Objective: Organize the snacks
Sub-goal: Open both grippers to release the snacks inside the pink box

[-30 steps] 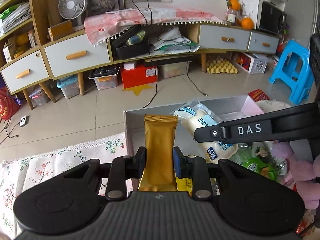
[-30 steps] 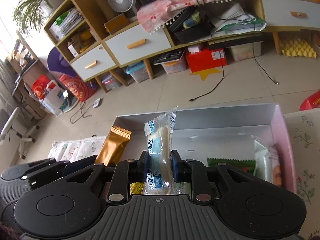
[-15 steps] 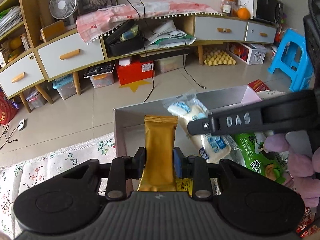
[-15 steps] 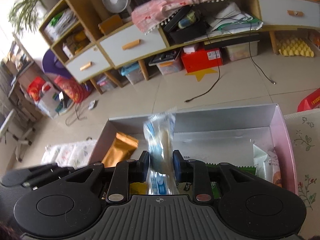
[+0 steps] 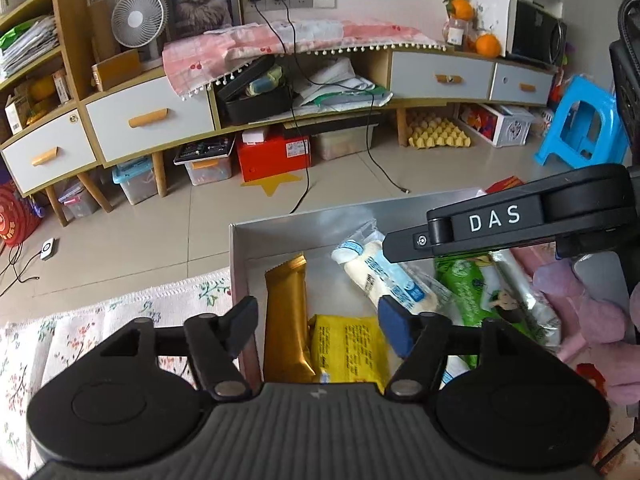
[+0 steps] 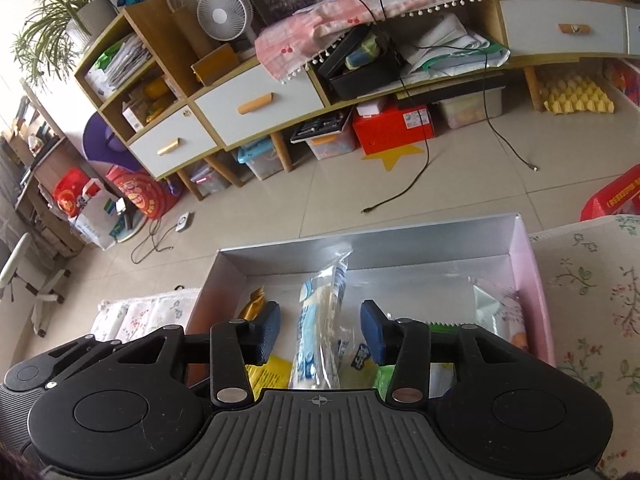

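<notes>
A grey box [image 5: 240,248] with a pink right wall [image 6: 528,280] holds snacks. A gold packet [image 5: 286,312] lies at the box's left side, free between the open jaws of my left gripper [image 5: 318,320]. A blue-and-white packet [image 6: 320,320] lies in the box between the open jaws of my right gripper [image 6: 320,332]; it also shows in the left wrist view [image 5: 384,276]. A yellow packet [image 5: 348,348] and a green packet [image 5: 464,292] lie beside them. The right gripper's arm [image 5: 500,220] crosses above the box.
The box stands on a floral cloth [image 5: 100,320] at the table's edge. A silver-and-pink packet [image 6: 500,312] lies at the box's right. Beyond is tiled floor, a long cabinet [image 5: 160,116] and a blue stool [image 5: 580,128].
Both grippers opened. The gold packet and the blue-and-white packet were let go and now lie in the box.
</notes>
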Motion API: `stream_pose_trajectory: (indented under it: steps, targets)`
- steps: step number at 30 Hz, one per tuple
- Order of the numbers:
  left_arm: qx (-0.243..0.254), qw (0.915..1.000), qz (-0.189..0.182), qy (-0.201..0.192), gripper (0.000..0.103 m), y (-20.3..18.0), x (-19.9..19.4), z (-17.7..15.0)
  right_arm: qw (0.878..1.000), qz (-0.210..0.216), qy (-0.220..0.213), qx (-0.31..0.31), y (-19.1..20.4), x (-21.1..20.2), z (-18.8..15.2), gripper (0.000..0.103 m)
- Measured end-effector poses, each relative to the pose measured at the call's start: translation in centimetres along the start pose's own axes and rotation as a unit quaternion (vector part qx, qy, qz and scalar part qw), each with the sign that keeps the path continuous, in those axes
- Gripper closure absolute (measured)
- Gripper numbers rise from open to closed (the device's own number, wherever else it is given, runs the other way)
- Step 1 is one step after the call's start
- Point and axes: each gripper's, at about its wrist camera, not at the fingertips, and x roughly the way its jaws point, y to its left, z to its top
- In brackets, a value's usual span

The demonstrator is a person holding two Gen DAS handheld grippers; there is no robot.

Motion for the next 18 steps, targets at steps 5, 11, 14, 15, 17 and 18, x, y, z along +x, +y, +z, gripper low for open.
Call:
stream_pose_trajectory:
  steps: [5, 11, 14, 15, 17, 18]
  targets:
    - [-0.002, 1.0000, 0.000, 0.002, 0.030, -0.6, -1.3, -0.9, 1.000, -0.001, -0.004, -0.017, 0.4, -2.1, -0.4, 0.050]
    - [-0.002, 0.9999, 0.009, 0.008, 0.016, -1.1, -3.1, -2.1, 1.000, 0.003, -0.014, -0.027, 0.8, -5.1, -1.4, 0.034]
    - [-0.005, 0.9999, 0.006, 0.012, 0.010, -1.4, -3.9, -3.0, 0.999, -0.003, -0.010, -0.043, 0.9, -6.3, -2.4, 0.028]
    - [-0.005, 0.9999, 0.006, 0.014, 0.009, -1.5, -4.2, -3.4, 0.999, -0.006, -0.009, -0.050, 1.0, -6.7, -2.9, 0.026]
    - [-0.004, 0.9998, 0.007, 0.019, 0.005, -1.8, -4.7, -4.1, 0.998, -0.011, -0.005, -0.065, 1.1, -7.5, -3.8, 0.025]
    - [-0.003, 0.9997, 0.008, 0.022, 0.005, -2.0, -4.9, -4.4, 0.997, -0.012, -0.003, -0.071, 1.1, -7.9, -4.3, 0.024]
